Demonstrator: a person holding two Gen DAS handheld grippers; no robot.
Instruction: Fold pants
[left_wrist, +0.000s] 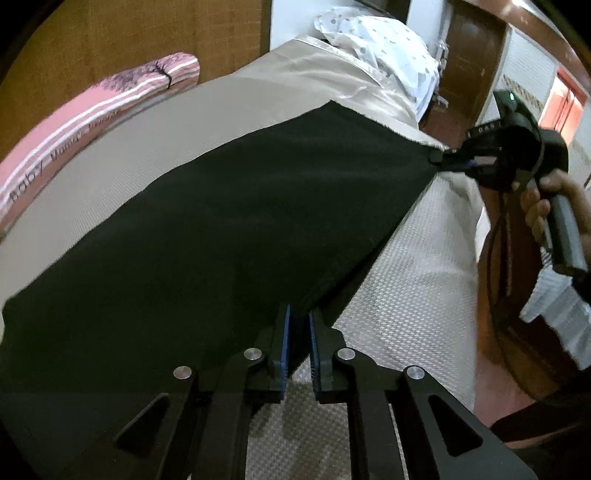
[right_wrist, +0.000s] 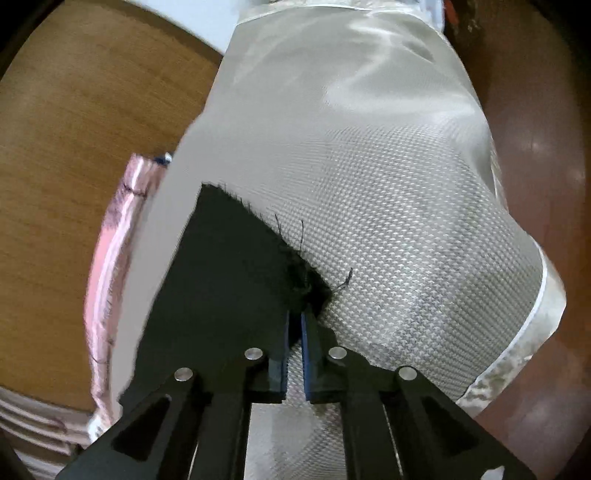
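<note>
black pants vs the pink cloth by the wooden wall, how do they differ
The black pants are plain and spread wide across the bed cover; the pink cloth is striped, printed with a tree and lettering, and lies narrow along the edge. The pants are gripped by the left tongs and right tongs; the pink cloth is untouched. Both are fabric.

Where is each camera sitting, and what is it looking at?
Left wrist view: sits on the left gripper, looking down along its fingers at the black pants on the beige cover; the right gripper and the person's hand show too.
Right wrist view: sits on the right gripper, looking down at a frayed pants corner; only its own fingers show.
Shared: pants, cover, pink pillow.
</note>
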